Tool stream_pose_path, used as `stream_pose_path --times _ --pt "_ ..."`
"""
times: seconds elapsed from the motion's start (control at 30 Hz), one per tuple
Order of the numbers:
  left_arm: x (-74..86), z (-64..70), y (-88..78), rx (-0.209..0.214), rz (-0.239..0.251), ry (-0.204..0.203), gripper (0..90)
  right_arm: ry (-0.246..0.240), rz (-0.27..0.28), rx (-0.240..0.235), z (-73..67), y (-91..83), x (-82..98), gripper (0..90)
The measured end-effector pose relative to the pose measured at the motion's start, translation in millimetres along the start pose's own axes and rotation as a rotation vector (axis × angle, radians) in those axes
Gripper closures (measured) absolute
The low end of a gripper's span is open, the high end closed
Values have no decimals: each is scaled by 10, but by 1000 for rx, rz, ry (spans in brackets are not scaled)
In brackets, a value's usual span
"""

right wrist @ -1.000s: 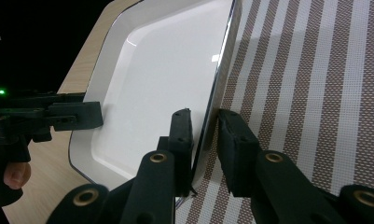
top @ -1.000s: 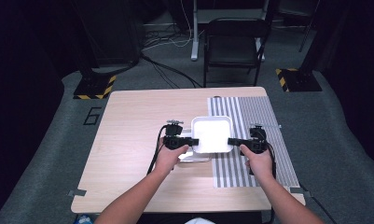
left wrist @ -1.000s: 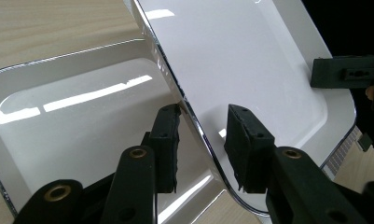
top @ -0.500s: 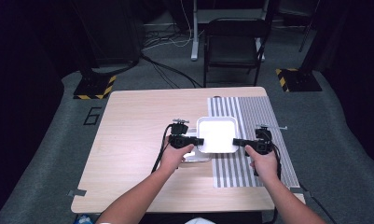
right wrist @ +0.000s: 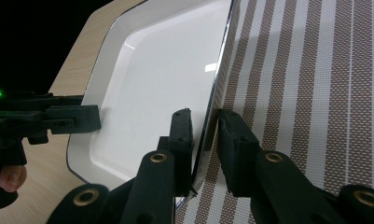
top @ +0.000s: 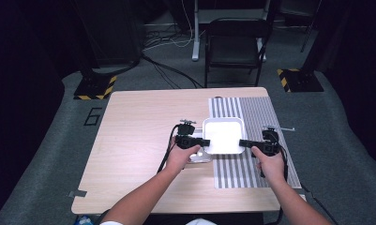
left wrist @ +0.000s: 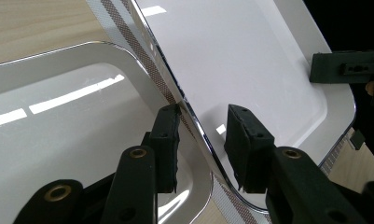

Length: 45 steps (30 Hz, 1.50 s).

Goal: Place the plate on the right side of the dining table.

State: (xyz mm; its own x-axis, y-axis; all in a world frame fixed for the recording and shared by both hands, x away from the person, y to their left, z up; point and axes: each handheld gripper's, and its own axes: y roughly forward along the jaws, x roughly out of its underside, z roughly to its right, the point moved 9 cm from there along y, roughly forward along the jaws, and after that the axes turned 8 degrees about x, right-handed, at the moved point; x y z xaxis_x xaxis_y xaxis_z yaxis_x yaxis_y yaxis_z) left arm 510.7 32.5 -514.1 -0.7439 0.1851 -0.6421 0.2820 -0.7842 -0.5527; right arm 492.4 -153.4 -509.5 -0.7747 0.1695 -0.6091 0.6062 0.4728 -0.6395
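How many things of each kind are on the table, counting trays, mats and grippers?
Trays: 2, a white tray held at its two side edges, and a shiny tray on the table under it.
Striped mat: 1.
Grippers: 2, the left gripper and the right gripper.
Total: 5.

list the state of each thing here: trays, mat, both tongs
white tray: lifted, held level by two opposite rims, empty
second tray: flat on the table under the left side of the white tray, empty, shiny
striped mat: spread flat on the right part of the table
left tongs: shut on the white tray's rim
right tongs: shut on the opposite rim
table: bare wood to the left of the trays
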Motion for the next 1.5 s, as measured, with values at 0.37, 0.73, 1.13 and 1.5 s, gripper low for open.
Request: stream_pose_path --times 0.37,0.73,1.13,1.5 --pt "-40 68 65 6 -9 15 650 9 10 8 99 -63 -19 759" --pt "-43 119 150 5 -14 18 652 15 9 12 198 -94 1 761" --pt "-27 146 265 13 -25 16 654 32 11 23 307 -113 13 764" --pt "-14 161 346 16 -37 18 658 32 16 41 407 -110 24 764"
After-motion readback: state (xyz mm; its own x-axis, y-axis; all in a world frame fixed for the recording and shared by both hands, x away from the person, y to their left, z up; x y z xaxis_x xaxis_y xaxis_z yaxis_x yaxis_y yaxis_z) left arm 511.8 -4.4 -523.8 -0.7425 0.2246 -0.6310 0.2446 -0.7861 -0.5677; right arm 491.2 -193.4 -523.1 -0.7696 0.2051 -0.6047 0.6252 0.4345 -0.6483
